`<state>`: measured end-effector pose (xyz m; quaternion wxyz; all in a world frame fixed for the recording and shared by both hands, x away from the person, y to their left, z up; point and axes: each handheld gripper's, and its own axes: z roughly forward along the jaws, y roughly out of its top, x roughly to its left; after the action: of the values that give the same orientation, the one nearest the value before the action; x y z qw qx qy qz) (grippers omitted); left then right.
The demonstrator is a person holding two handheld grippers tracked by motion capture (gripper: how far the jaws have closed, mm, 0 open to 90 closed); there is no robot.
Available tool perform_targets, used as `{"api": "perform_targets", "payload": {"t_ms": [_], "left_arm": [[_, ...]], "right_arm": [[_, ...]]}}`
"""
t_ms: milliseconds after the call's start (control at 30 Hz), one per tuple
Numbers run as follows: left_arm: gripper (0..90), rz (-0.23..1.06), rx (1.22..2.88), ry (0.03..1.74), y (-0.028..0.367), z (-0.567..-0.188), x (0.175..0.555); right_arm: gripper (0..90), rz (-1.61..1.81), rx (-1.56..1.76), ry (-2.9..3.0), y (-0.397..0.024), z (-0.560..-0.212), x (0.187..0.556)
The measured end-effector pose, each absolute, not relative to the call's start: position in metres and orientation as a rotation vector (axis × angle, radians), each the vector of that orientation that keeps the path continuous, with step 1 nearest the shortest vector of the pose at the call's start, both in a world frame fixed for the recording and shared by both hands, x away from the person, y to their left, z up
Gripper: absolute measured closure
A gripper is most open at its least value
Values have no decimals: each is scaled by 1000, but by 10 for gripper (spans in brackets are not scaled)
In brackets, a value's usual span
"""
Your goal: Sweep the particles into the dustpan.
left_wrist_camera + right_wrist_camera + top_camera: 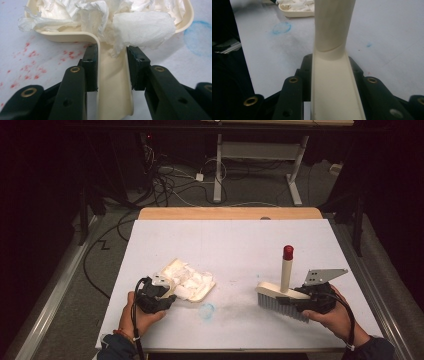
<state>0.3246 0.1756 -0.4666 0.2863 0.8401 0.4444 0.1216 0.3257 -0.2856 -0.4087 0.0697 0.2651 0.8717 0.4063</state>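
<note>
So the person is working a sweep-up job here with a cream plastic dustpan [192, 287] and a cream plastic hand brush with grey bristles and a red-capped upright handle [282, 292]. The left gripper [159, 300] is clamping its jaws tight on the dustpan's short handle; in the left gripper view the black pads [91, 66] are pressing on both sides of that cream handle. The dustpan is sitting flat on the white table top [240, 245], toward the person's left, and it's already stuffed with crumpled white tissue paper [140, 26], some of it spilling over the rim right by the handle. The right gripper [305, 300] is gripping the back of the brush head, jaws closed against its sides, and the brush is standing bristles-down on the table at the right, well apart from the pan. My read: the sweeping part is looking basically done, since I'm not seeing any loose paper left on the table. What's left is probably carrying the pan off to empty it and parking the brush. The stains aren't going anywhere, though: a blue ring-shaped smudge [206, 310] between the two tools and red speckles [27, 65] beside the pan. As for brands or labels, I'm not spotting any readable writing on the pan, brush or grippers.
</note>
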Motion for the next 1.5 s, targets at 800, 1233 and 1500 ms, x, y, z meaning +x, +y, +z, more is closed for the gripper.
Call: {"api": "perform_targets", "payload": {"t_ms": [800, 1233, 1500], "left_arm": [[624, 406, 2113, 1362, 200, -472, 333], [579, 381, 2118, 1358, 178, -472, 325], [585, 390, 2095, 1358, 168, -469, 322]], "right_arm": [[656, 1160, 1045, 2650, -299, -421, 394], [602, 1133, 1155, 2622, -311, -427, 410], [599, 1120, 1163, 2615, -314, -426, 416]]}}
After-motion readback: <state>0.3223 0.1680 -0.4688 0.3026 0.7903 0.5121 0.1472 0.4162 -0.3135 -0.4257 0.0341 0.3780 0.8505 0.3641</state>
